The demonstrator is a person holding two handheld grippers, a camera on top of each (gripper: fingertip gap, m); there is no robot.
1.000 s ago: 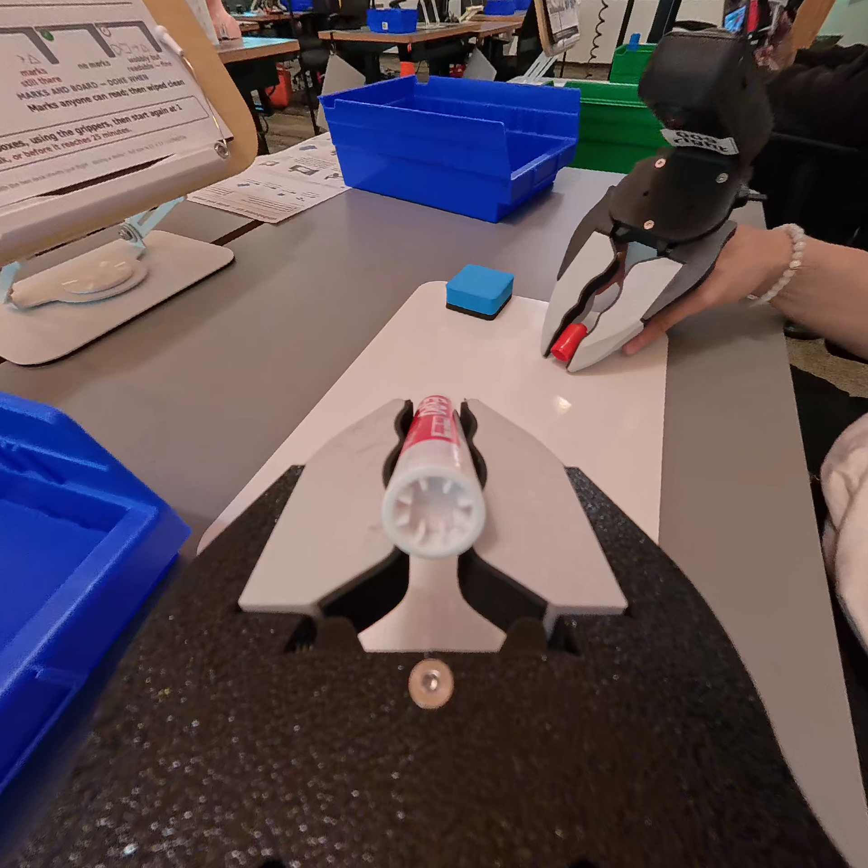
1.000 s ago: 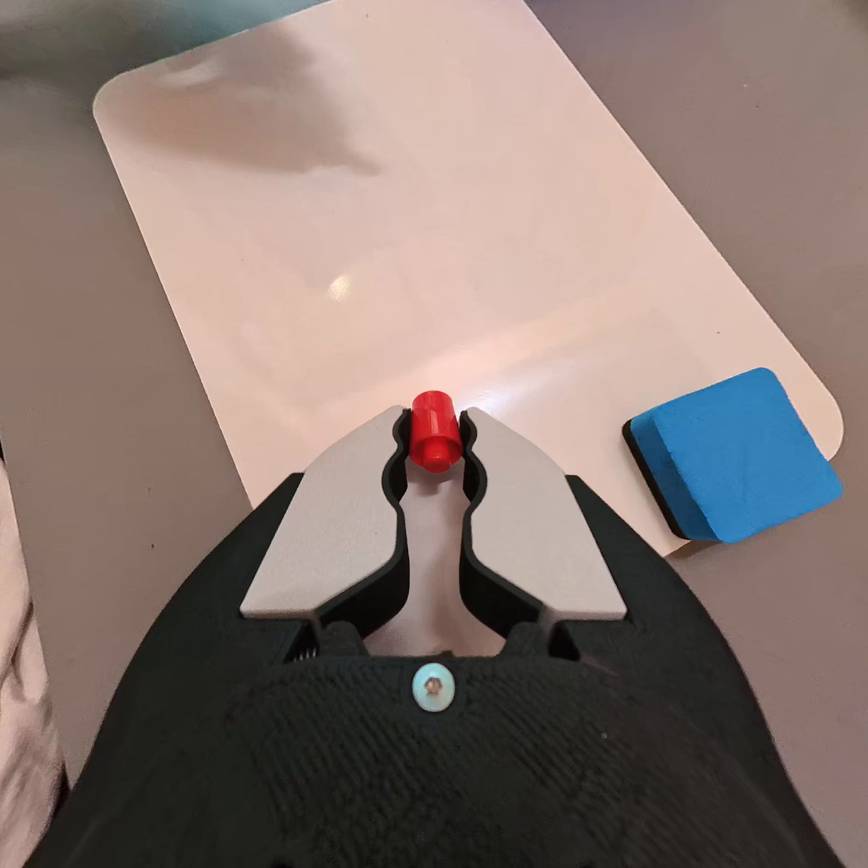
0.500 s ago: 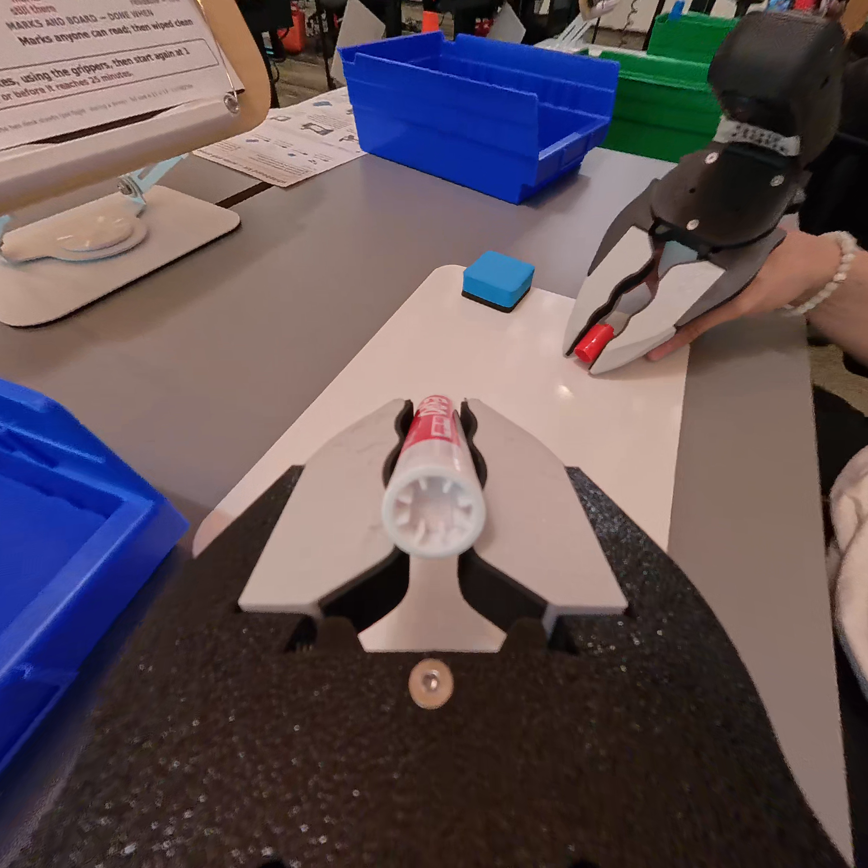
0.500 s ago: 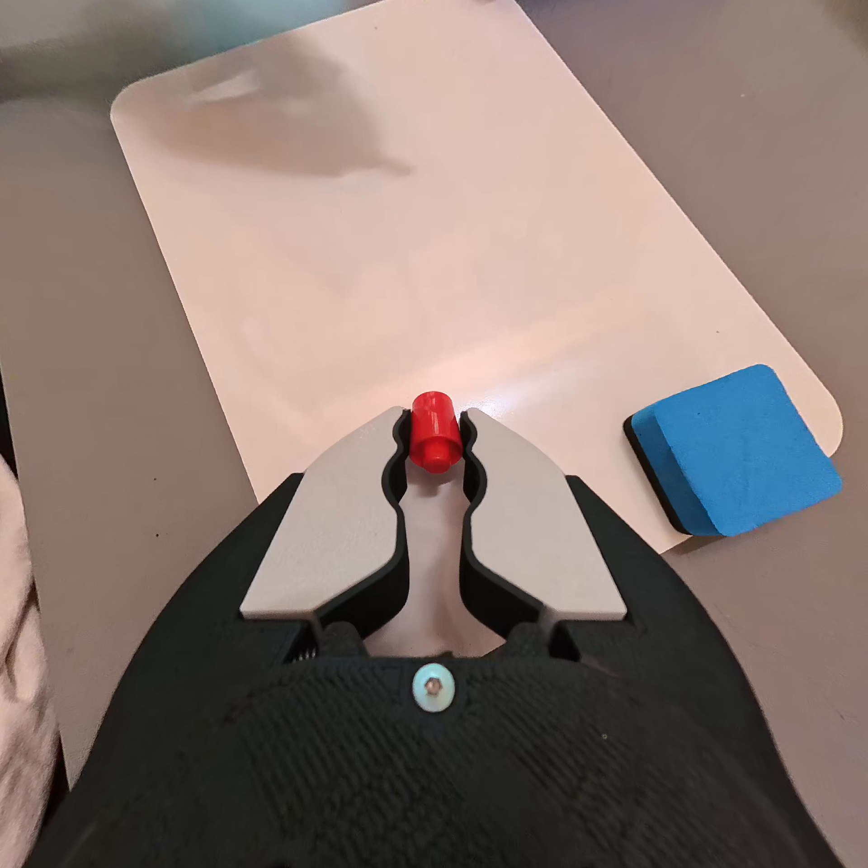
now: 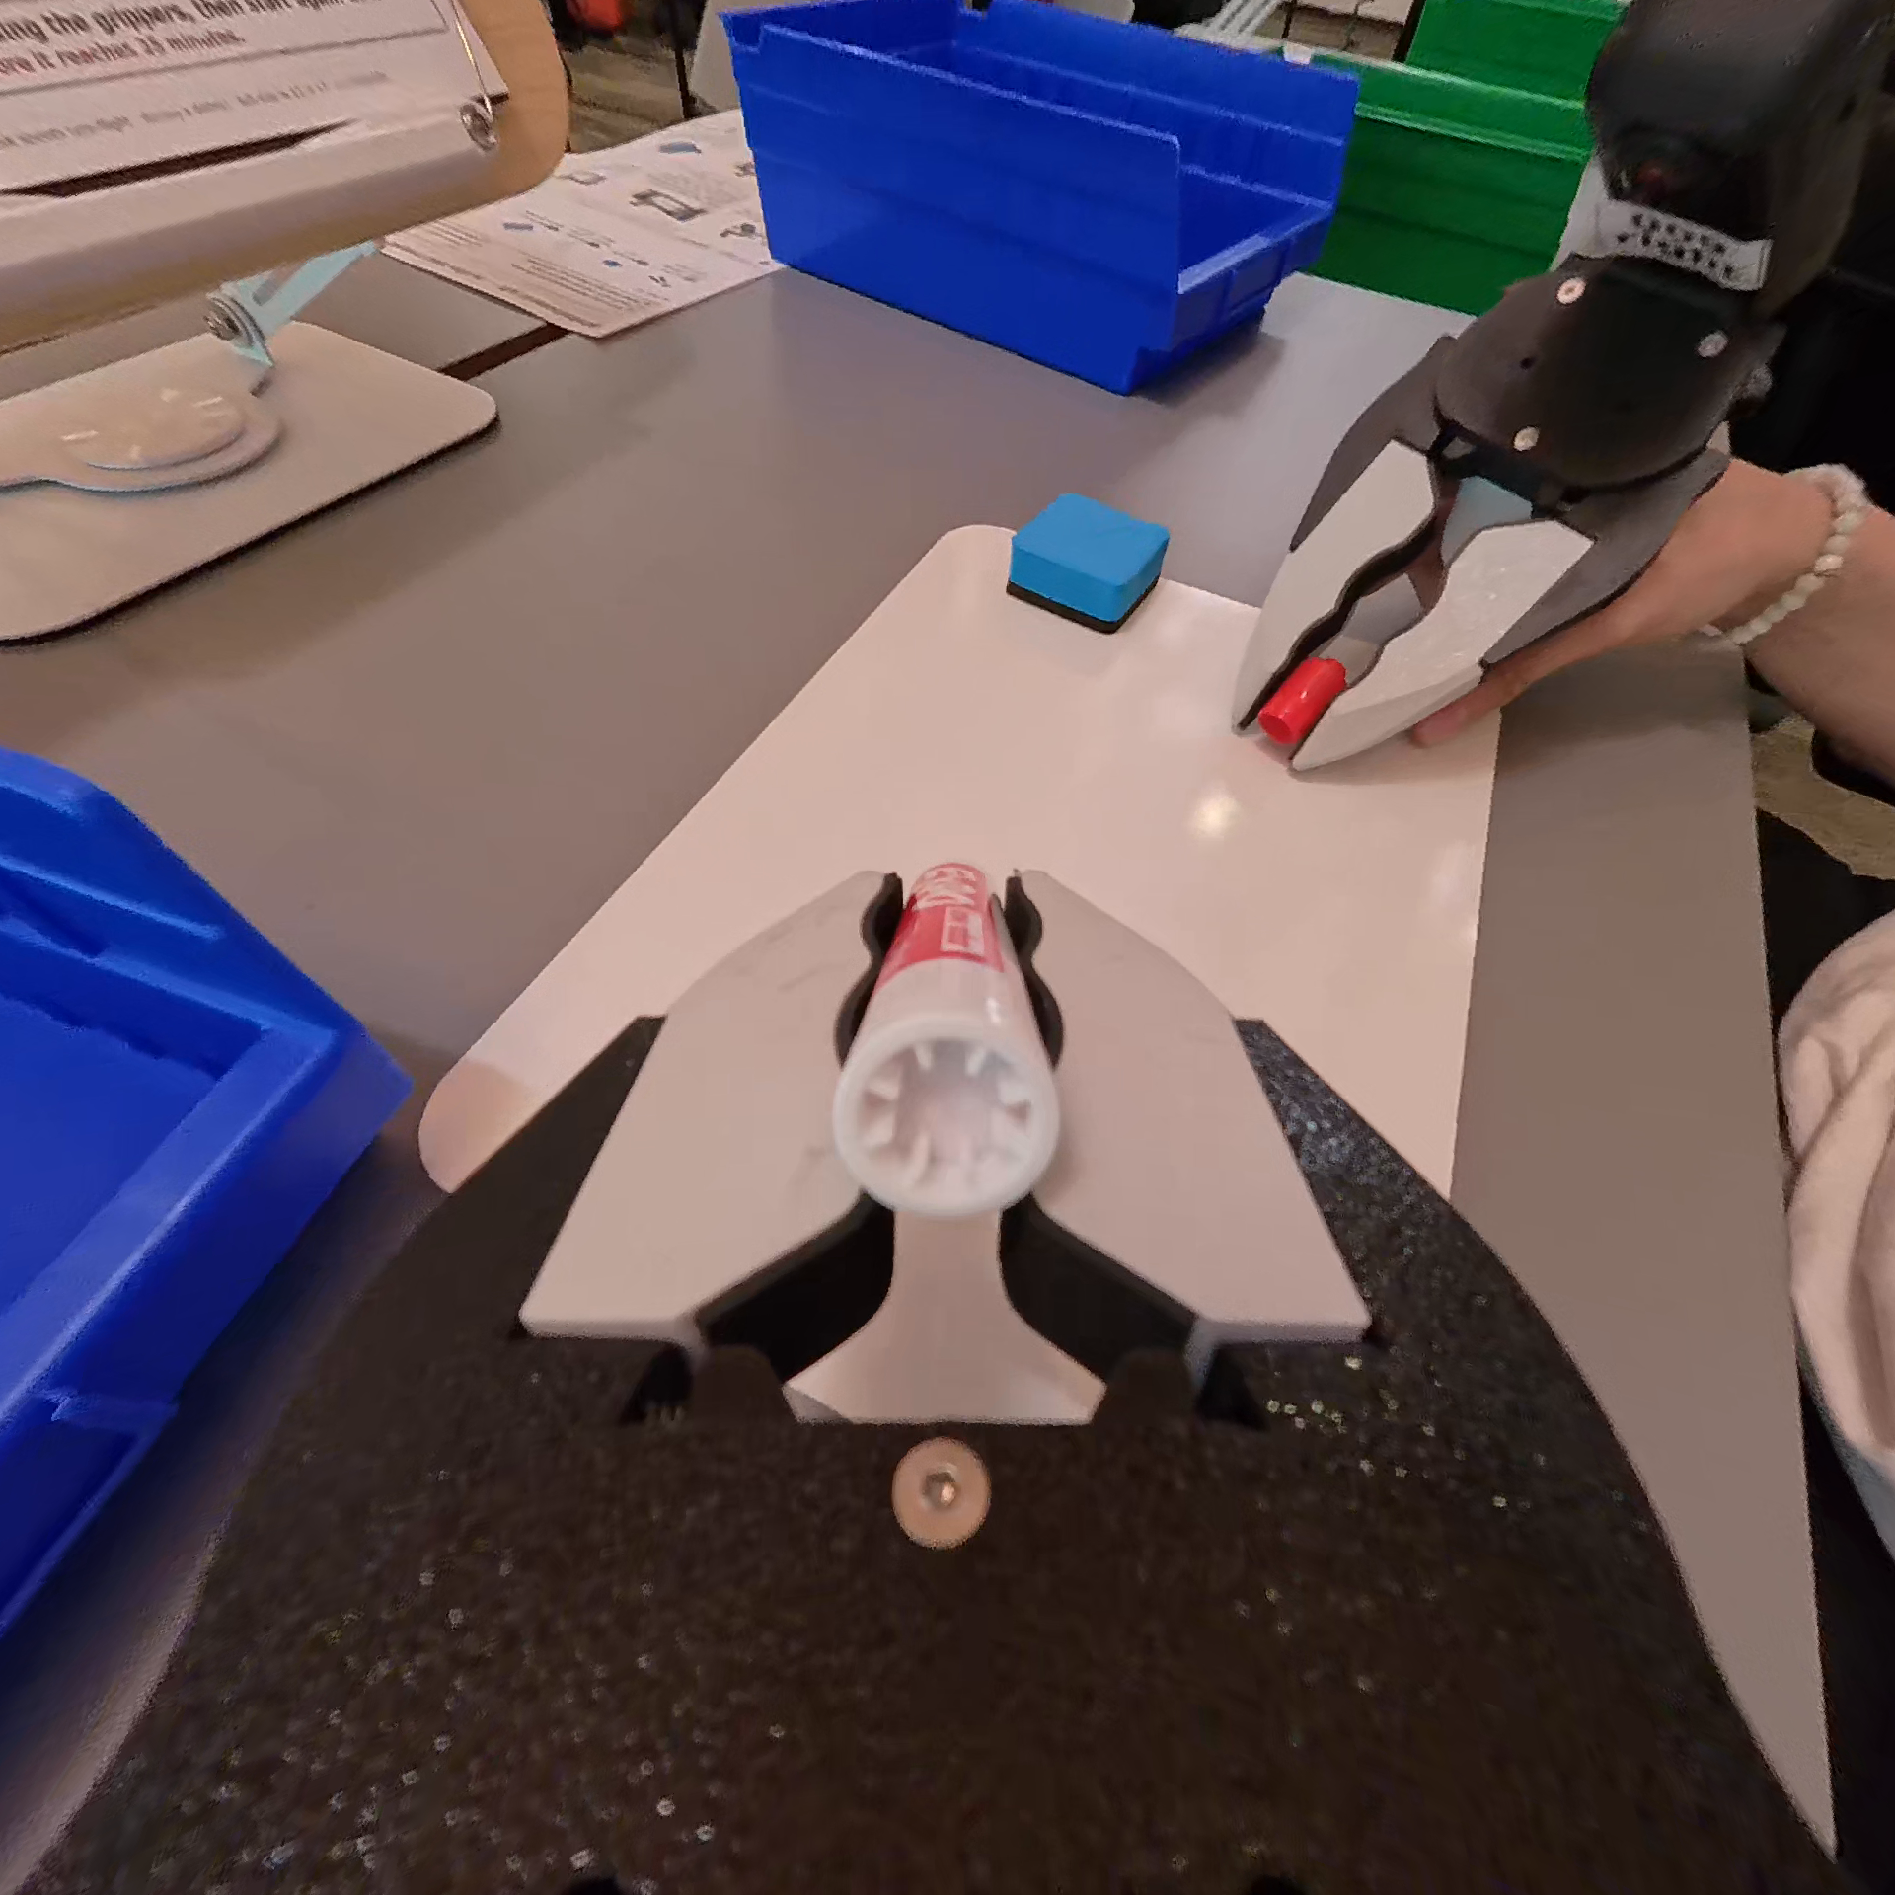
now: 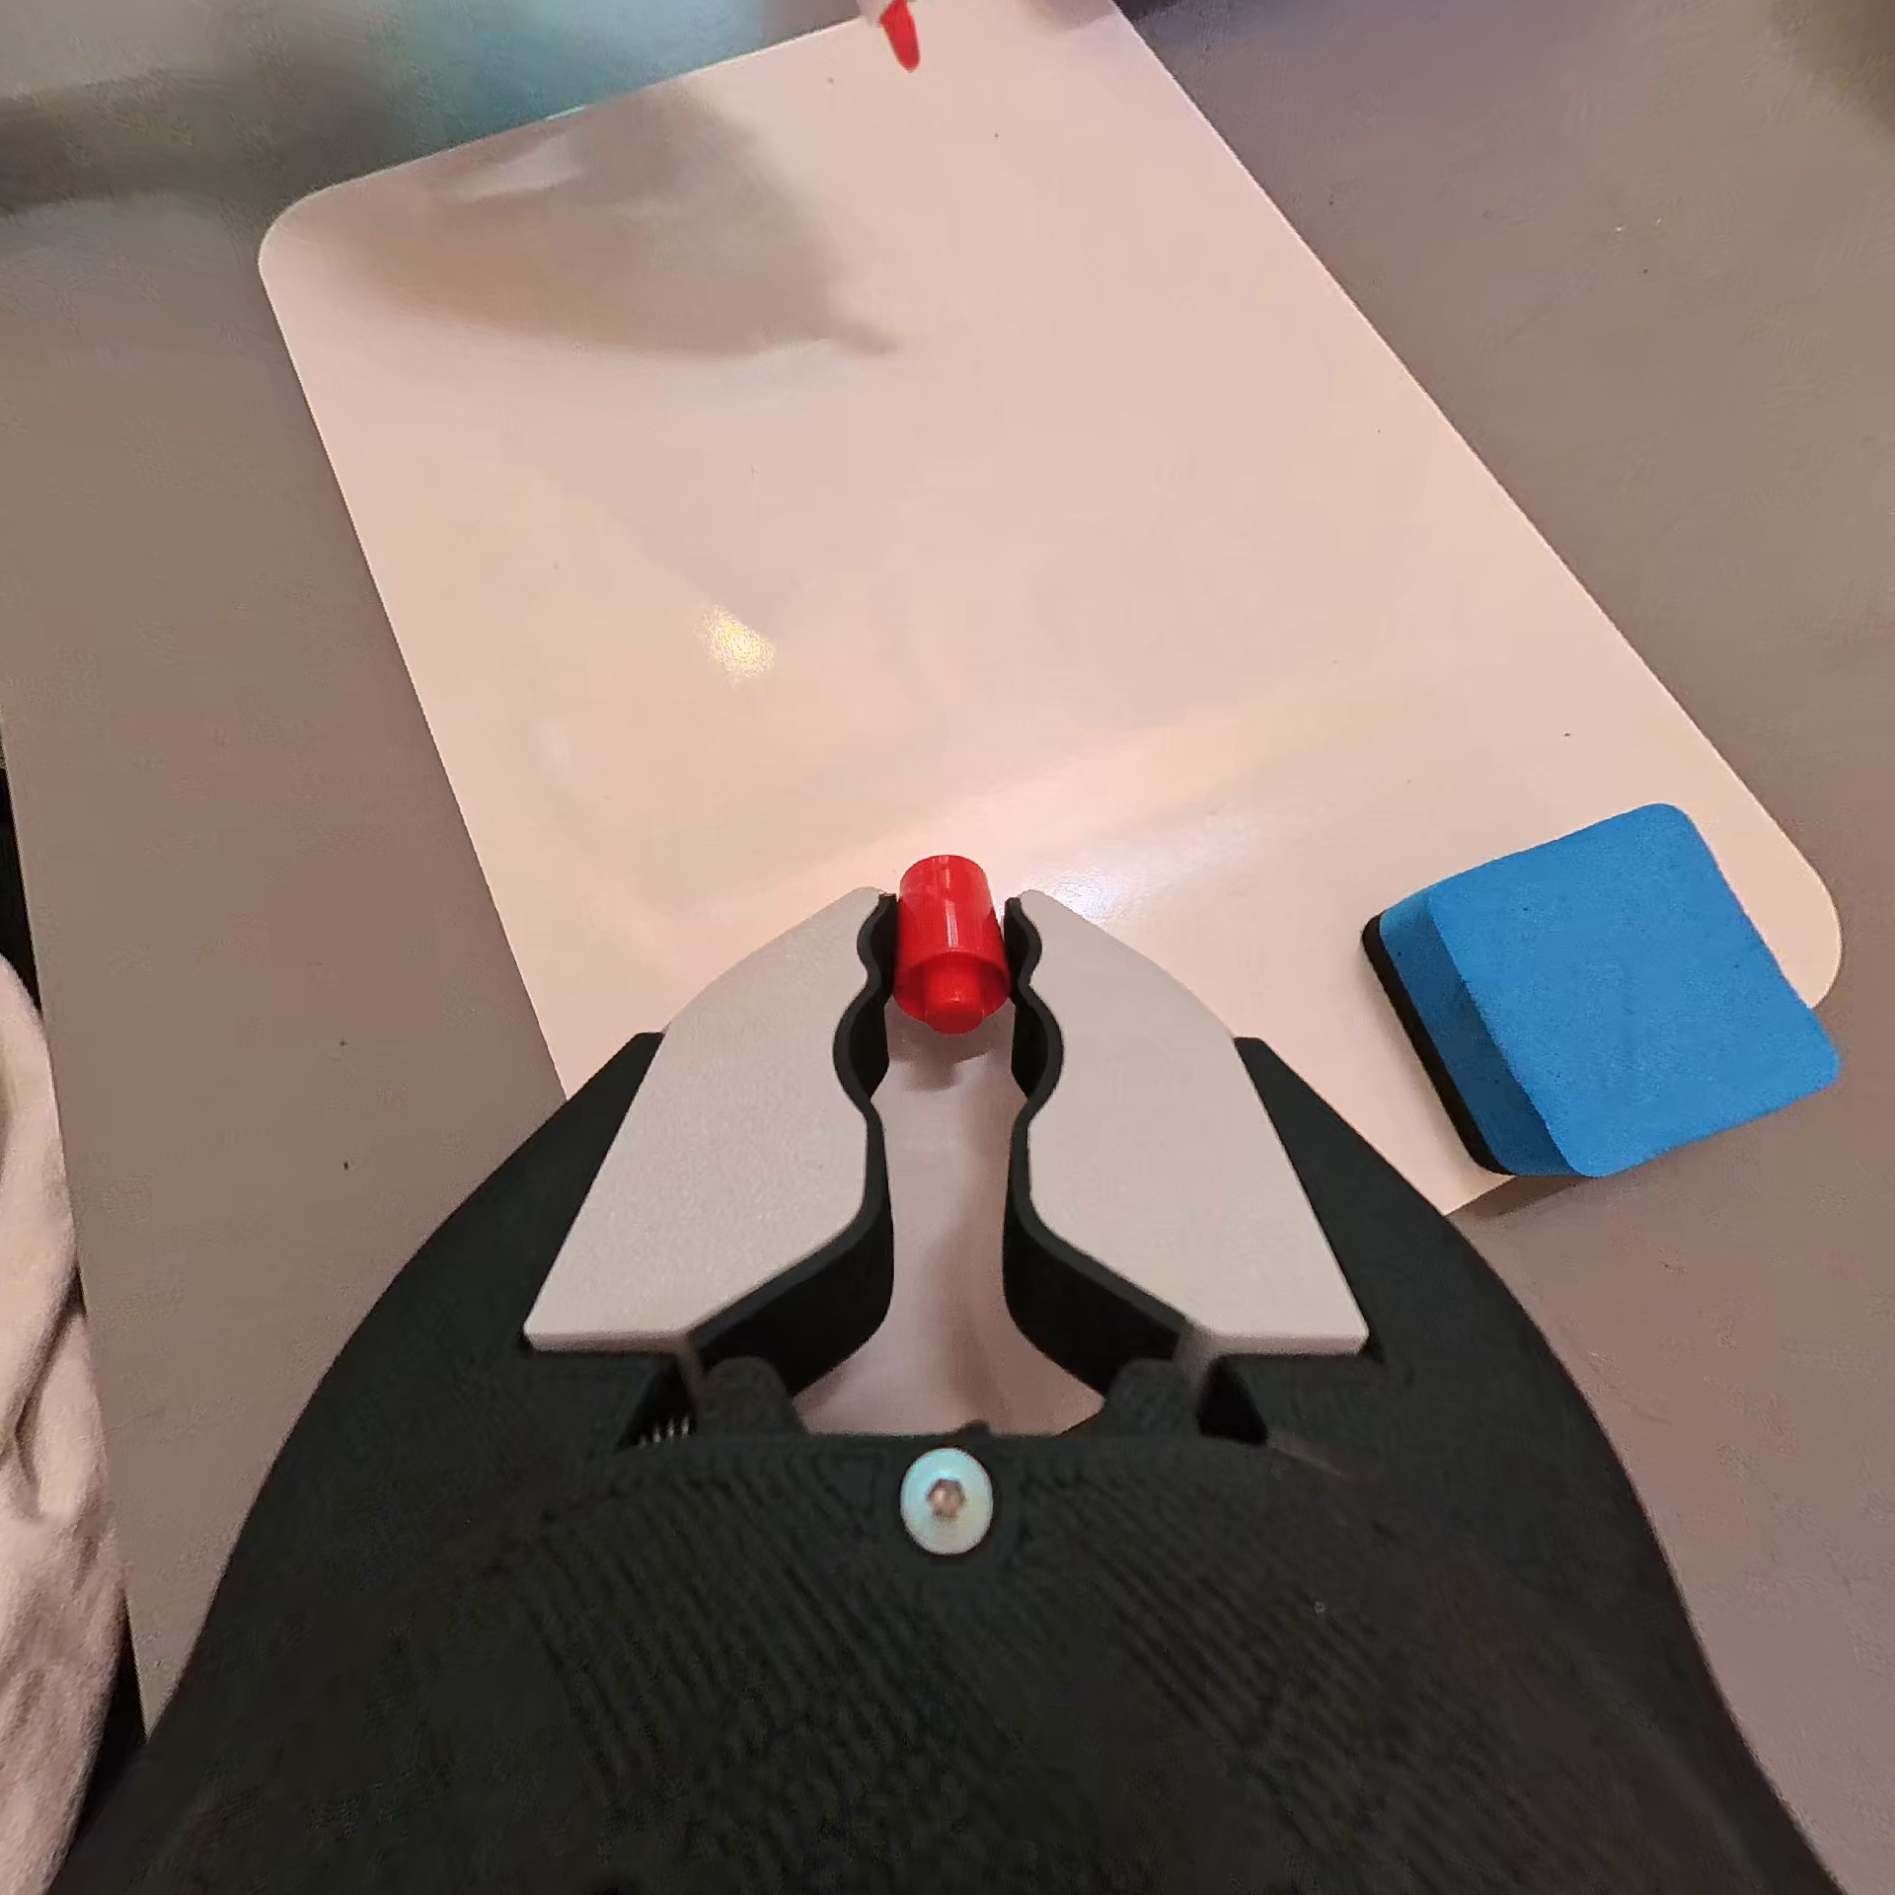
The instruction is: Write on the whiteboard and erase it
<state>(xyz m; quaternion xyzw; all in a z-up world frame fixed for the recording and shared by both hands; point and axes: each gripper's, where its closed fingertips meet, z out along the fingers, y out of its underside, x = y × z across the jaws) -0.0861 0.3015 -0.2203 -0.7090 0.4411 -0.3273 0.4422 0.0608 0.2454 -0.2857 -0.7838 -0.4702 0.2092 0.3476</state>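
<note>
— White and glossy, the whiteboard (image 5: 1077,779) lies flat on the grey table (image 5: 636,492), with no marks that show in either view. Where is the marker?

— The red-and-white marker (image 5: 949,984) is clamped in the left gripper (image 5: 945,902). Its jaws are closed tight round the barrel, the hollow white back end faces the camera, and it hangs over the whiteboard's near end. In the right wrist view its red tip (image 6: 900,36) shows at the top edge, by the board's far end.

— And the cap?

— The red cap (image 6: 945,959) sits pinched between the right gripper's (image 6: 945,908) nearly closed jaws, low over the whiteboard's edge. A hand (image 5: 1641,615) with a bead bracelet holds that gripper.

— The eraser?

— The blue foam eraser (image 6: 1600,990) with its black base rests on a whiteboard corner, just beside the right gripper.

— Anything else?

— Beyond the whiteboard stand a blue bin (image 5: 1036,185) and a green bin (image 5: 1466,164). Another blue bin (image 5: 133,1107) sits beside its near end, and a printed sheet on a stand (image 5: 205,133) sits farther off.
</note>
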